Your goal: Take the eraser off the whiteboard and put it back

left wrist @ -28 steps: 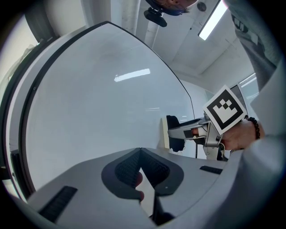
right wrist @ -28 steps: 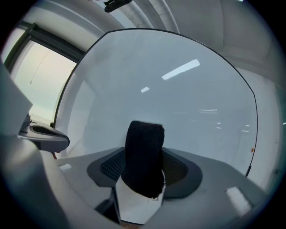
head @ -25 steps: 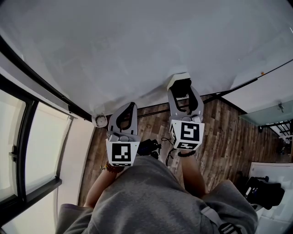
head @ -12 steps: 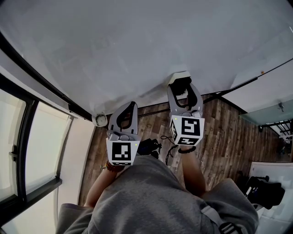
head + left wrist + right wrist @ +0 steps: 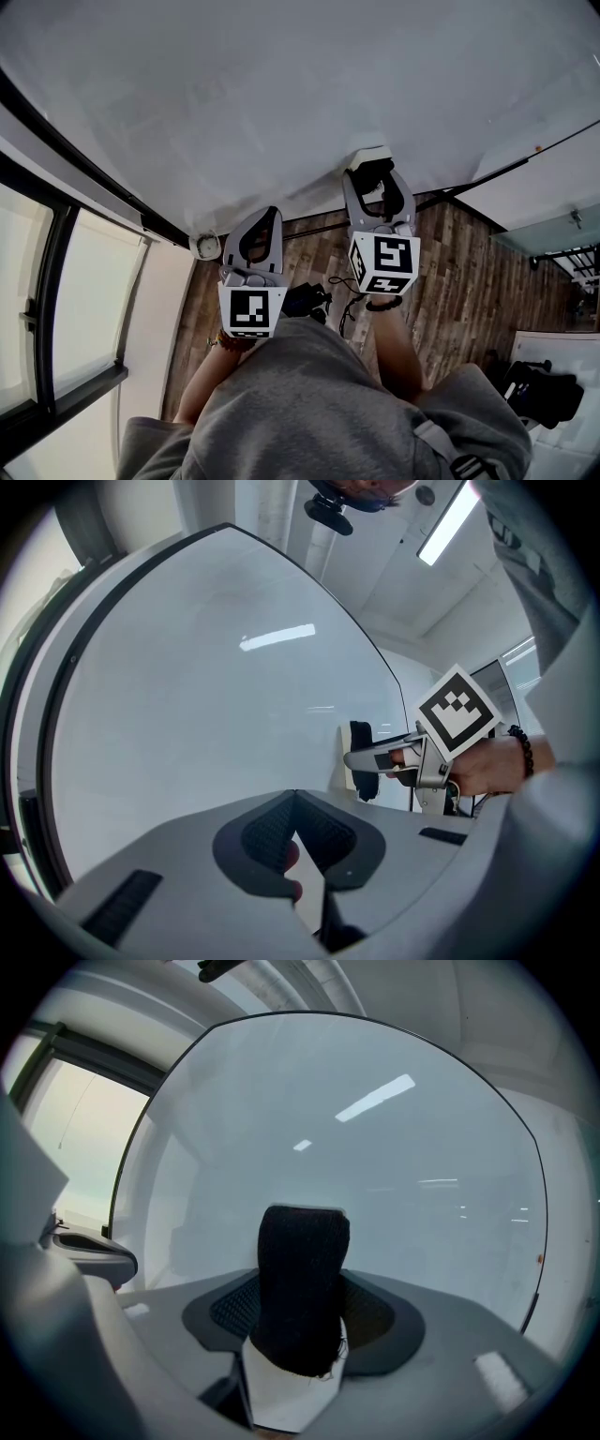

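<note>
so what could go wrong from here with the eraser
The right hand-held gripper is shut on the eraser close to the whiteboard. If it opens before the eraser sits flat on the board, the eraser may drop to the wood floor. Pushing in tilted could also twist it between the jaws.

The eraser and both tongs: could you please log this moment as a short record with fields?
right tongs: shut on the eraser
left tongs: shut, holding nothing
eraser: dark felt side towards the right gripper view's camera
whiteboard: directly behind the eraser; contact cannot be told
</note>
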`<state>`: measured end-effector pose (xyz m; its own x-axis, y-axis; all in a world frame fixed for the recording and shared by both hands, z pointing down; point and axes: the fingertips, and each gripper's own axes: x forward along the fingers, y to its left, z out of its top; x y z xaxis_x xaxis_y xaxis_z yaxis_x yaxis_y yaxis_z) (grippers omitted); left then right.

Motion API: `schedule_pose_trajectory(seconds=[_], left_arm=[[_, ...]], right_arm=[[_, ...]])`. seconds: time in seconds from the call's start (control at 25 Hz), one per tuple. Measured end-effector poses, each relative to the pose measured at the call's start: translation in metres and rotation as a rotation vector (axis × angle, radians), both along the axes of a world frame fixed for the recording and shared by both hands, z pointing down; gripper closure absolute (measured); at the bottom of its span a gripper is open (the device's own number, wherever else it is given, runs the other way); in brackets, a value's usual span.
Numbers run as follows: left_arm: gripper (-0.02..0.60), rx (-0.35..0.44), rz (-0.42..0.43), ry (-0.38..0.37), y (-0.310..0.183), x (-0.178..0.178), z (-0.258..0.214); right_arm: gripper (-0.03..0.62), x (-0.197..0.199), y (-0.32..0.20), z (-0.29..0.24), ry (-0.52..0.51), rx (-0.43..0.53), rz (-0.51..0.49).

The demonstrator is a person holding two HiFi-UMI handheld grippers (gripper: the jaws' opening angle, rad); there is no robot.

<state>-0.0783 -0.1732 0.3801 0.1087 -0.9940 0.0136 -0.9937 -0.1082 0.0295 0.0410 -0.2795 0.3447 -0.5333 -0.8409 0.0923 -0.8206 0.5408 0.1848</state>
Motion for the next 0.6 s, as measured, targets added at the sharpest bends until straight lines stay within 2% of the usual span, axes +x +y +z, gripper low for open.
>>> schedule_pose_trajectory(seconds=[0.6], left_arm=[[0.575,0.0,0.015,0.003,-0.0023,-0.0015,0.0009]], right_arm=[[0.335,0.001,-0.0012,0.0001,-0.034,0.028,0.027]])
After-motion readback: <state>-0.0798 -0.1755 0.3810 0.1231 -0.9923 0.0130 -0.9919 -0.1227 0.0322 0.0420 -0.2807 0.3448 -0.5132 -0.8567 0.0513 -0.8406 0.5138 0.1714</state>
